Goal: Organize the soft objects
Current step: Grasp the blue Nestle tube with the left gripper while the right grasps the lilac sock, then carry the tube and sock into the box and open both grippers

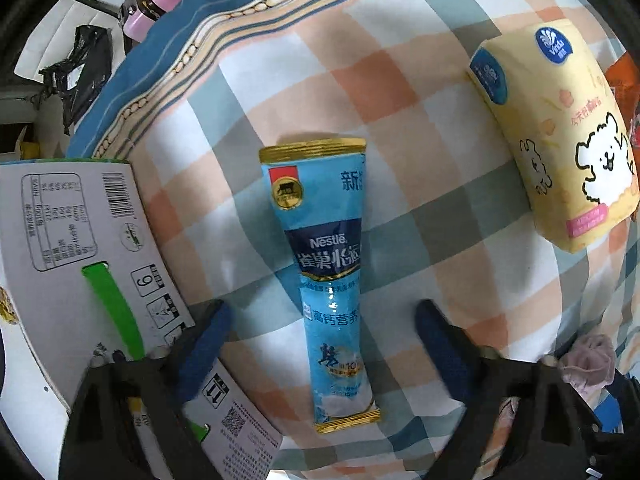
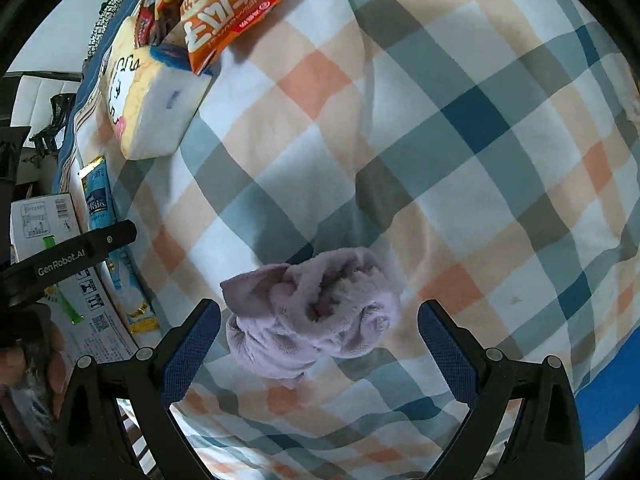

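A blue Nestle sachet [image 1: 326, 280] lies lengthwise on the checked quilt [image 1: 420, 92]. My left gripper [image 1: 322, 322] is open, its jaws on either side of the sachet's lower half, not touching it. A crumpled lilac fleece cloth [image 2: 314, 312] lies on the quilt [image 2: 460, 140]. My right gripper [image 2: 320, 320] is open, one finger on each side of the cloth. A yellow Vinda tissue pack [image 1: 560, 136] lies at the right; it also shows in the right wrist view [image 2: 144, 100]. The sachet shows at the left of the right wrist view [image 2: 100, 208].
A white cardboard box [image 1: 68, 248] sits at the left, next to the sachet, under the left finger. Orange snack bags [image 2: 224, 4] lie behind the tissue pack. A blue bed edge [image 1: 168, 40] borders the quilt, with a pink item [image 1: 144, 12] and a black bag [image 1: 80, 72] beyond.
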Tool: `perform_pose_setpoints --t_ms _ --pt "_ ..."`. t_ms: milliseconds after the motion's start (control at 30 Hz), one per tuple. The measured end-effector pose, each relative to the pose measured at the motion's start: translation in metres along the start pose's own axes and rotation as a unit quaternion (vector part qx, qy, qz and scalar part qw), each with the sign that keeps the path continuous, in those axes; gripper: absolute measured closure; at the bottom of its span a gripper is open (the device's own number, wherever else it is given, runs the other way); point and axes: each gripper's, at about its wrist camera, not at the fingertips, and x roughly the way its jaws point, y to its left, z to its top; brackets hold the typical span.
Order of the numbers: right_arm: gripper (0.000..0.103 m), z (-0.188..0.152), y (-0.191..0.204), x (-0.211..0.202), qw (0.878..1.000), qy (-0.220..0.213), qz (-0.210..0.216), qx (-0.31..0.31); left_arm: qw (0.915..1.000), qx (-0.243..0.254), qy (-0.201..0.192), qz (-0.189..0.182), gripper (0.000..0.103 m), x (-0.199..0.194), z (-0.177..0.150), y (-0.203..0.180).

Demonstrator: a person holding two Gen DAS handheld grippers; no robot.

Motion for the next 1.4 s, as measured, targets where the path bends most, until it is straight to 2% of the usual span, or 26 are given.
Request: perform_pose_setpoints --t_ms 33,100,167,233,267,333,367,433,467,567,733,967,1167,1400 --pt "0.002 0.000 0.001 0.002 1.000 0.001 0.000 0.000 1.0000 0.002 0.004 -0.003 0.033 0.003 0.000 0.001" --pt "0.002 -0.001 0.004 0.006 1.000 0.007 0.005 0.000 0.9999 0.008 0.009 -0.008 0.062 0.006 -0.004 -0.004" --pt "0.004 0.001 0.007 0.012 1.000 0.011 0.008 0.003 0.9999 0.011 0.007 -0.010 0.072 0.008 -0.006 -0.013" --pt "0.024 0.000 0.008 0.017 1.000 0.013 0.009 0.008 0.9999 0.014 0.000 -0.003 0.081 0.009 -0.011 -0.023" --pt "0.029 0.000 0.008 0.019 1.000 0.015 0.006 0.010 0.9999 0.012 -0.001 -0.003 0.084 0.008 -0.013 -0.022" --pt "0.045 0.003 0.009 0.020 1.000 0.012 0.009 0.017 1.0000 0.007 -0.004 -0.005 0.086 0.008 -0.017 -0.023" --pt "0.048 0.002 0.009 0.019 1.000 0.013 0.017 0.019 0.9999 0.005 -0.007 -0.009 0.089 0.008 -0.019 -0.023" --pt "0.060 0.000 0.014 0.019 1.000 0.013 0.022 0.017 0.9998 -0.004 -0.010 -0.019 0.090 0.006 -0.024 -0.021" --pt "0.062 -0.002 0.017 0.018 1.000 0.011 0.021 0.013 0.9996 -0.008 -0.013 -0.024 0.090 0.004 -0.026 -0.020" --pt "0.064 -0.007 0.029 0.013 1.000 0.004 0.012 -0.005 0.9989 -0.018 -0.027 -0.034 0.090 -0.002 -0.034 -0.017" --pt "0.065 -0.018 0.046 -0.008 0.999 -0.014 0.014 -0.035 0.9947 -0.038 -0.047 -0.083 0.090 -0.020 -0.056 -0.005" --pt "0.065 -0.050 0.081 -0.067 0.994 -0.051 0.036 -0.095 0.9815 -0.064 -0.110 -0.143 0.090 -0.083 -0.109 0.023" --pt "0.065 -0.070 0.136 -0.130 0.980 -0.077 0.064 -0.173 0.9721 -0.085 -0.161 -0.147 0.090 -0.153 -0.136 0.097" --pt "0.065 -0.119 0.226 -0.164 0.955 -0.085 0.096 -0.269 0.9658 -0.142 -0.184 -0.115 0.090 -0.173 -0.177 0.197"
